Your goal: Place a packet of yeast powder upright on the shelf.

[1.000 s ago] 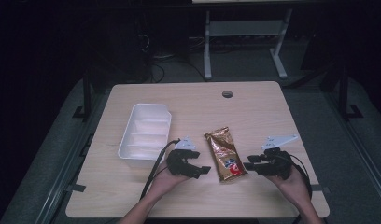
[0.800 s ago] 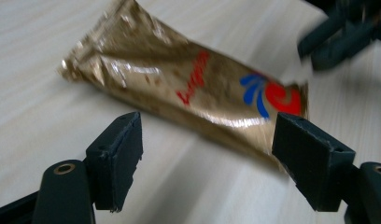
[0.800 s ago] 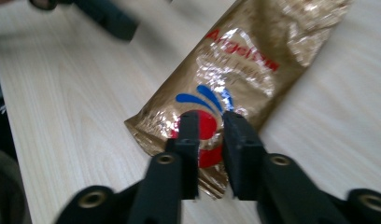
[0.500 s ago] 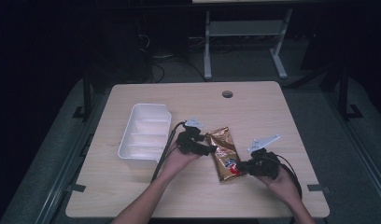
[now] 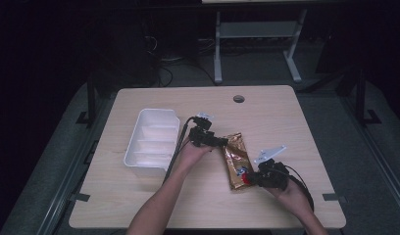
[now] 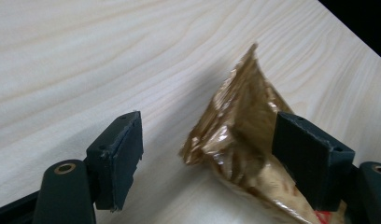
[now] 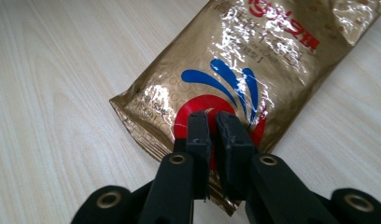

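Note:
A gold snack bag point(image 5: 237, 157) with a red and blue logo lies on the wooden table point(image 5: 286, 122), long axis running away from me. My left gripper point(image 5: 222, 143) stands open at the bag's far left corner. In the left gripper view that crumpled corner of the bag point(image 6: 240, 135) rises between the spread jaws of the left gripper point(image 6: 209, 135) and touches the right one. My right gripper point(image 5: 250, 178) is at the bag's near end. In the right gripper view the right gripper point(image 7: 211, 119) is shut, tips resting on top of the bag point(image 7: 254, 60) over its red circle.
A white divided tray point(image 5: 154, 142) sits left of the left hand, a cable trailing along its right side. A round cable hole point(image 5: 238, 99) lies in the table's far edge. Bare wood stretches to the right and along the front.
Both hands have closed in on the bag. The left gripper moved forward and right to its far corner. The right gripper slid left onto its near end.

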### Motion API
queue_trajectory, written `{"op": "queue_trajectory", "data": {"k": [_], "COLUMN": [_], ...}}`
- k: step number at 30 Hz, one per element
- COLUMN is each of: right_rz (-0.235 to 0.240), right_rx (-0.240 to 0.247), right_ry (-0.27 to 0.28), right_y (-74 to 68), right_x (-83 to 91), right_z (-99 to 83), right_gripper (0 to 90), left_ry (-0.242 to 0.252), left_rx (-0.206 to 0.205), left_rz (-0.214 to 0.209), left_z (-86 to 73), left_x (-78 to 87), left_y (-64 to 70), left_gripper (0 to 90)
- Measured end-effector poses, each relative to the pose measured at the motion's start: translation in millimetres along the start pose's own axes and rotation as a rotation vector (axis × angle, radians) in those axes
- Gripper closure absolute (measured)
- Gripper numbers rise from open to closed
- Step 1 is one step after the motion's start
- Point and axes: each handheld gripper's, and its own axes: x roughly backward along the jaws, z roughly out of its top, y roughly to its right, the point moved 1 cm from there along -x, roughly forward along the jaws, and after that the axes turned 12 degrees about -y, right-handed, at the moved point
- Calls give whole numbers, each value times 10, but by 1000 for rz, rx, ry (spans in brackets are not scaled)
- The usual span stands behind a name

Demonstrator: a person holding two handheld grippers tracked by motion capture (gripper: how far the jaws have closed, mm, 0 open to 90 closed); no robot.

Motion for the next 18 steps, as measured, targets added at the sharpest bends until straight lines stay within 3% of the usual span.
{"op": "queue_trajectory", "data": {"k": [5,7,8,13,18], "right_rz": [-45,-42,-28,-42,-30], "right_rx": [36,36,59,100,89], "right_ry": [-26,-20,-26,-63,-64], "right_y": [-40,-46,-101,-174,-157], "right_x": [-22,-21,-38,-109,-108], "right_z": [-9,-16,0,22,12], "right_gripper": [868,854,854,871,876], "left_ry": [-10,-11,-13,-23,-26], "left_rx": [26,28,19,32,-3], "left_rz": [-44,-68,-92,-129,-148], "left_z": [-10,-12,-11,-15,-7], "left_x": [-53,-71,-93,-144,-148], "left_y": [-46,-52,-56,-61,31], "left_gripper": [249,286,303,315,315]}}
